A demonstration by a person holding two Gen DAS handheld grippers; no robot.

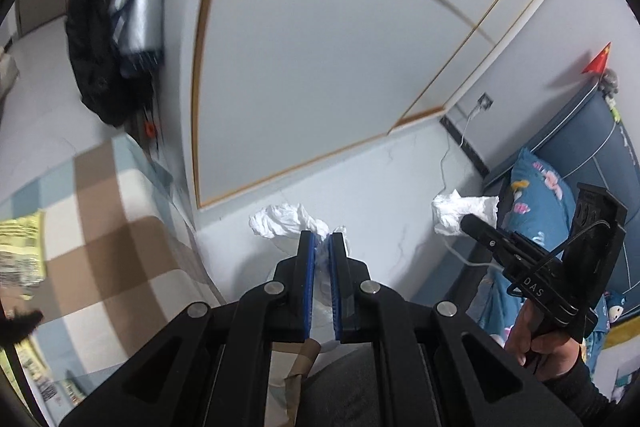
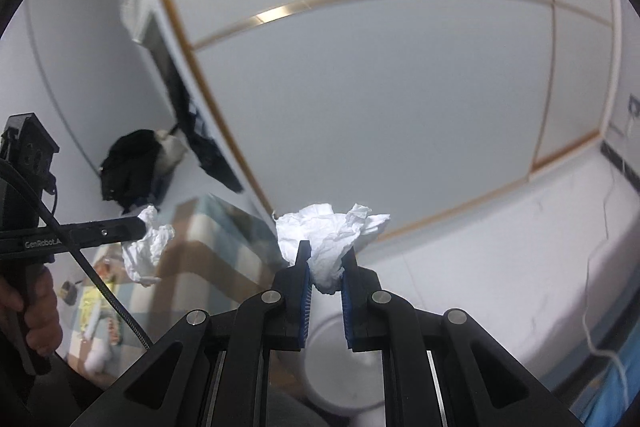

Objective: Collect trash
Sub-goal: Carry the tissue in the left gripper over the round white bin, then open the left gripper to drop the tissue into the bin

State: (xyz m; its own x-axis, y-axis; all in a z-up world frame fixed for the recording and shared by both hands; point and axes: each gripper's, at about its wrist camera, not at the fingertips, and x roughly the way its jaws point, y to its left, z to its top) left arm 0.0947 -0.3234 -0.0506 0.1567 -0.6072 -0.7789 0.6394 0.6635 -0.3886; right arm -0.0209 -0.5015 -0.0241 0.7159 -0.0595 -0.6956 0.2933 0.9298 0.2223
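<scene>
From the left wrist camera, the left gripper (image 1: 322, 241) was raised well off the floor, its jaws clamped on a crumpled white tissue (image 1: 286, 223), most likely held high for carrying to a bin rather than for picking up; off to its right the right gripper (image 1: 466, 223) pinched a second tissue wad (image 1: 464, 209) near the blue bed (image 1: 536, 195), while a checked cloth (image 1: 112, 227) with a yellow packet (image 1: 22, 251) lay to the left. From the right wrist camera, the right gripper (image 2: 326, 257) had its jaws closed on that second wad (image 2: 330, 231), and below them sat a pale round container (image 2: 340, 367), possibly a trash bin; whether it held anything could not be made out
</scene>
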